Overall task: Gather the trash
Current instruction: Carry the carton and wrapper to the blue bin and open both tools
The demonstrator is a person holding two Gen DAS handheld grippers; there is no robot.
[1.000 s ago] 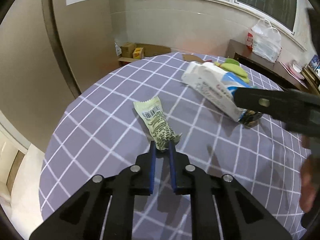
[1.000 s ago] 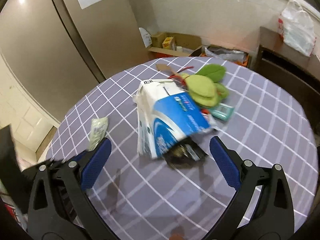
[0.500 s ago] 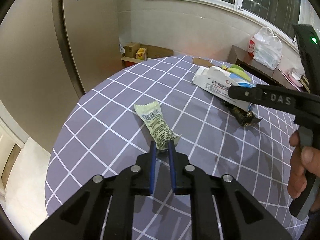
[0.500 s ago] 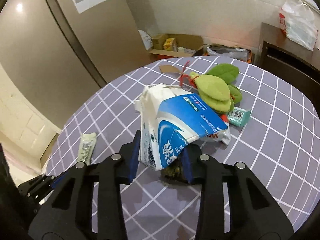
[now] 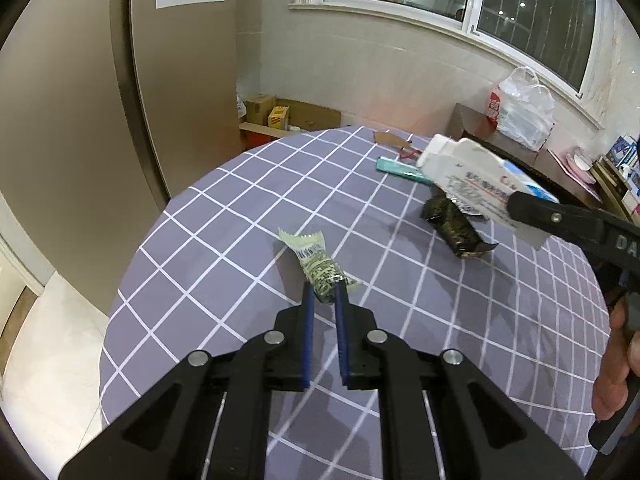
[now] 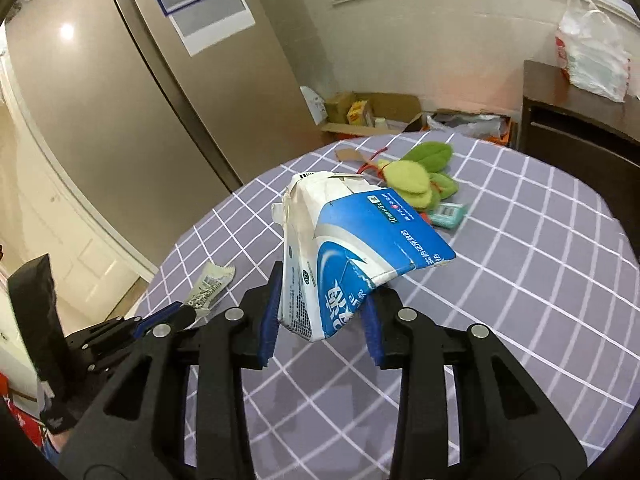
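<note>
My left gripper is shut on the near end of a pale green snack wrapper, which slants away over the purple checked table. In the right wrist view my right gripper is shut on a crumpled blue and white carton, held clear of the table. The left wrist view shows that carton raised at the right, pinched in the right gripper. A dark crumpled wrapper lies on the cloth under it. The left gripper with the green wrapper shows at lower left.
A green plush toy and a small teal box lie at the table's far side. Beyond stand a tall brown fridge, cardboard boxes on the floor, and a dark cabinet with a white plastic bag.
My right gripper closed on the carton and lifted it off the table, uncovering the dark wrapper. The left gripper kept its hold on the green wrapper and drew back a little.
</note>
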